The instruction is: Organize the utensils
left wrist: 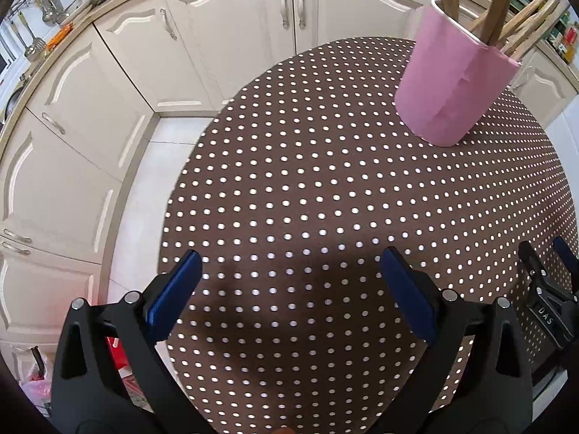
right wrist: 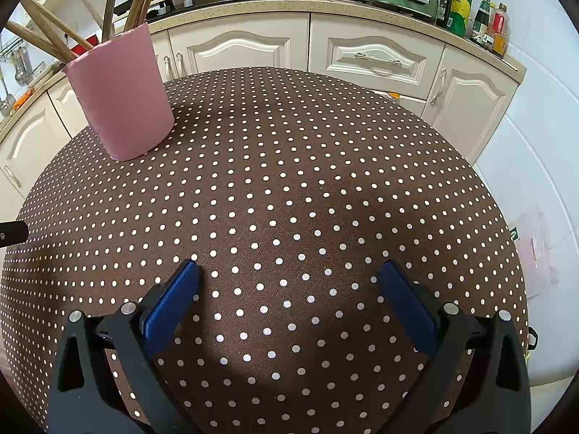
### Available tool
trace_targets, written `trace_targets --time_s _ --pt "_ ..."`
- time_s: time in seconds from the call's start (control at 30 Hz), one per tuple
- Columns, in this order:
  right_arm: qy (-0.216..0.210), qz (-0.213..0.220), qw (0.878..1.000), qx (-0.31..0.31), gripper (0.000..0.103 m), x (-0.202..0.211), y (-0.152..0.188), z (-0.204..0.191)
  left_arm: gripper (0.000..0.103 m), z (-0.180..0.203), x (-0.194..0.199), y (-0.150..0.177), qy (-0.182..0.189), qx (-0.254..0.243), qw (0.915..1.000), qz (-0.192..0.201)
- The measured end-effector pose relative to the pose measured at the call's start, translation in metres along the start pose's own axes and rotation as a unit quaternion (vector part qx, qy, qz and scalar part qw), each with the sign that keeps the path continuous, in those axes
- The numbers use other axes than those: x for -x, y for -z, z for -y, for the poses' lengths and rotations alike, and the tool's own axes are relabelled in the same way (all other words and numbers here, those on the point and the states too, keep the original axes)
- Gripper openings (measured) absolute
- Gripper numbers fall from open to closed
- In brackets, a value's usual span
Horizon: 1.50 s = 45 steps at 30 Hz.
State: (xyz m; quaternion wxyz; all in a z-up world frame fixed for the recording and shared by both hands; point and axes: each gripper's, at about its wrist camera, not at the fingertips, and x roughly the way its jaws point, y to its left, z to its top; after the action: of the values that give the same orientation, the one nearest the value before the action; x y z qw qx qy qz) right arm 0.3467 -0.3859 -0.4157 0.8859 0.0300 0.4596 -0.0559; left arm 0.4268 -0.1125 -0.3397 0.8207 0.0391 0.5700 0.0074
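Both grippers are hovering wide and empty over the table, the utensils are standing in the pot, so pulling back slowly seems wise.

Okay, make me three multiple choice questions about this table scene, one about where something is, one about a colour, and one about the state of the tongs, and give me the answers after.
1. Where do the wooden utensils stand?
A. Flat on the tablecloth
B. In the pink holder
C. On the stove

2. What colour is the tablecloth?
A. Brown with white dots
B. Plain green
C. Red stripes

3. How are the left tongs and right tongs?
A. Both shut on a spoon
B. One open, one shut
C. Both open and holding nothing

Answers: B, the handles rise out of the pink holder; A, white dots cover brown cloth in both views; C, each pair of blue pads stands wide apart with only cloth between.
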Motion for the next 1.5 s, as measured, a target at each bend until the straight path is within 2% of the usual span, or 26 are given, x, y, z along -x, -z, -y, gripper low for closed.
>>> trace_targets --time_s 0.43,0.93,1.2,1.5 --pt "0.000 0.000 1.000 0.000 0.097 0.000 0.000 0.000 0.097 -0.001 0.001 0.011 -0.014 0.007 0.9997 -0.017" --pt "0.000 0.000 1.000 0.000 0.097 0.000 0.001 0.001 0.097 0.009 -0.026 0.026 -0.019 0.004 0.9995 -0.024" --pt "0.000 0.000 1.000 0.000 0.097 0.000 0.000 0.001 0.097 0.014 -0.033 0.037 -0.019 0.005 0.9998 0.005" --pt "0.000 0.000 1.000 0.000 0.097 0.000 0.000 0.001 0.097 0.008 -0.032 0.044 -0.007 0.024 0.9996 0.011"
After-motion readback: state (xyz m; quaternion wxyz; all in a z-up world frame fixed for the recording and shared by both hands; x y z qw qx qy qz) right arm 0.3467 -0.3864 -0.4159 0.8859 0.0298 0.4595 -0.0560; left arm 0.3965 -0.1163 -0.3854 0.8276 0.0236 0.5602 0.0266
